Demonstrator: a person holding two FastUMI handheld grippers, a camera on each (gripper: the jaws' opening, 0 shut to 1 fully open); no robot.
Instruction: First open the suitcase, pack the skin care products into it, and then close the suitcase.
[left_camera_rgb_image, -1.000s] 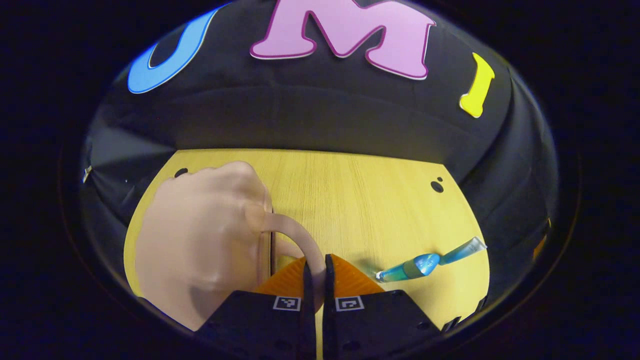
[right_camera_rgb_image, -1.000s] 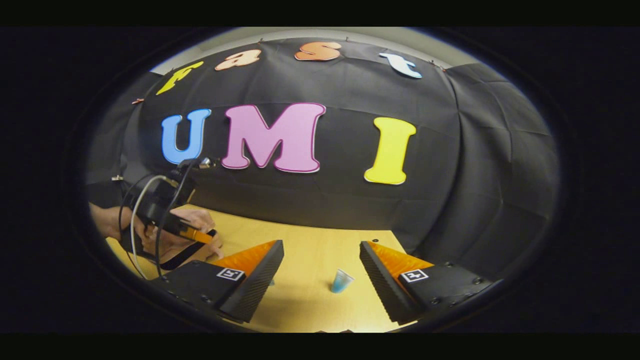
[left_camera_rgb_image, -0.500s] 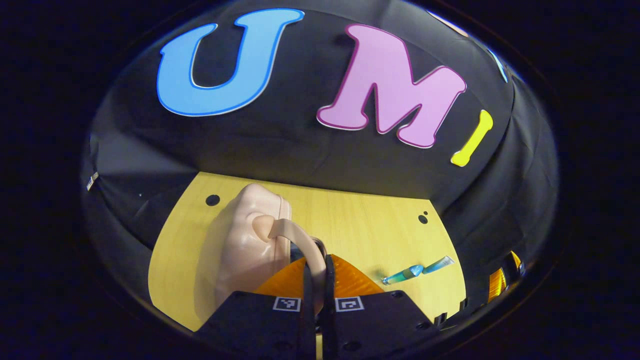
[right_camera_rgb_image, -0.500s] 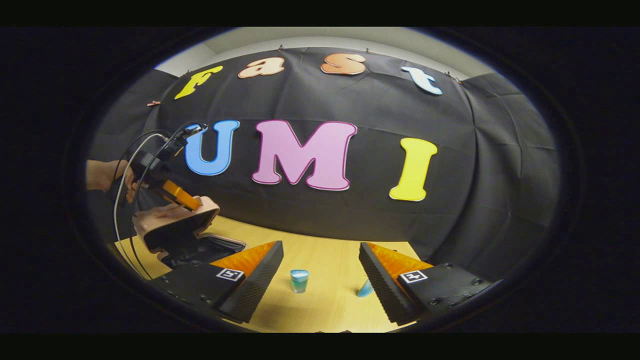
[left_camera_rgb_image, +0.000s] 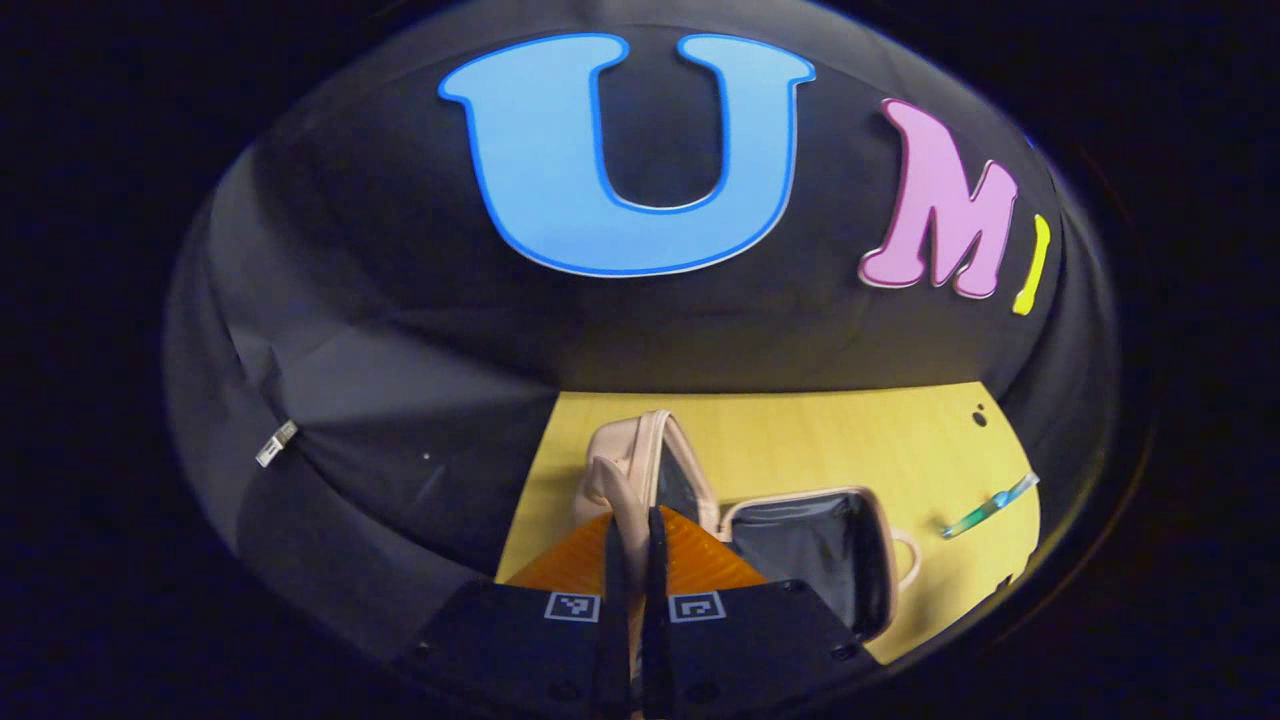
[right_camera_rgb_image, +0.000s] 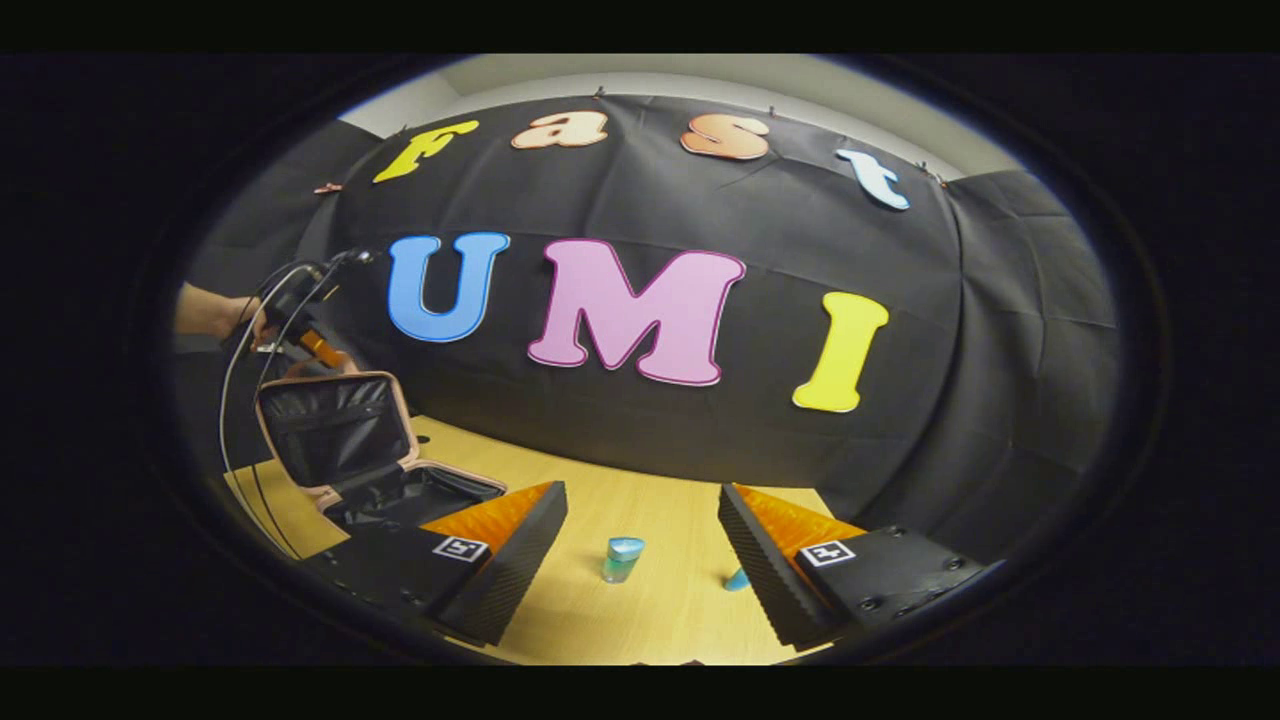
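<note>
So the left gripper (left_camera_rgb_image: 630, 530) is clamped tight on the pink suitcase's handle (left_camera_rgb_image: 618, 490), which is how the lid (right_camera_rgb_image: 335, 428) gets propped up near vertical, dark lining facing out. The suitcase (left_camera_rgb_image: 800, 545) sits by the table's (left_camera_rgb_image: 830, 450) left edge, base flat and open. The right gripper (right_camera_rgb_image: 642, 545) hangs spread wide, holding nothing, lined up over a teal tube (right_camera_rgb_image: 622, 558) near the table's front edge. Probably that's the first skincare item to go in. A second tube (left_camera_rgb_image: 985, 507) lies toward the right edge.
</note>
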